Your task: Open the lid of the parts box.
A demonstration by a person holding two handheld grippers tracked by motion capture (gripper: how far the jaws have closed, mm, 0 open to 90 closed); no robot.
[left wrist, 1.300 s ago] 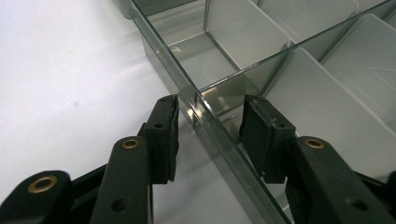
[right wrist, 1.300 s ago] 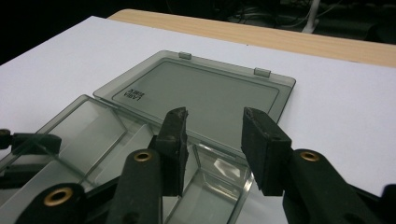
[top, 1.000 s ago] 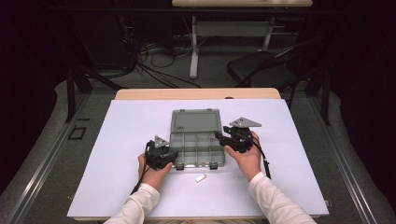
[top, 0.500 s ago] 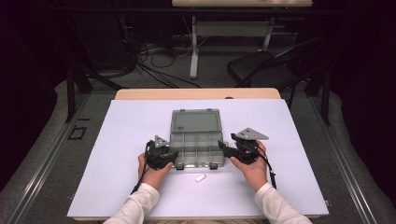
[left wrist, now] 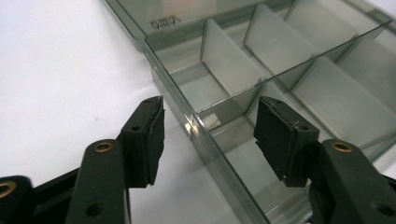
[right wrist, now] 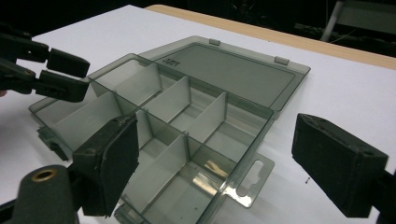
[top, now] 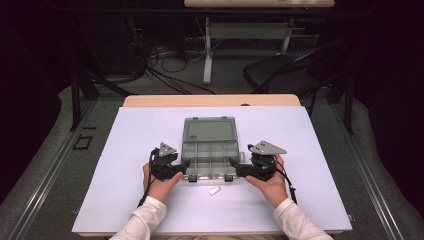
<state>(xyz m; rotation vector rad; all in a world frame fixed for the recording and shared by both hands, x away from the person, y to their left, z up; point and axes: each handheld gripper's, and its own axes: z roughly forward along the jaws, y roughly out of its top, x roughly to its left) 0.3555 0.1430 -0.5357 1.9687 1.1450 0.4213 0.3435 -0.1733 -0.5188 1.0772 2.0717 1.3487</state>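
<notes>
Both hand-held grippers low, jaws just opening, apart.

Glossy smoky clear plastic box on matt white tabletop

White-covered table, organizer box, small piece

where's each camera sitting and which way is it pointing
High view: above the person's side, looking forward and down on the table; forearms, hands, left gripper and right gripper flank the open compartment box.
Left gripper view: rides the left gripper, looking along its jaws, which straddle the box's side wall without touching.
Right gripper view: rides the right gripper, looking across the box at the left gripper.
All three views share the box.
</notes>
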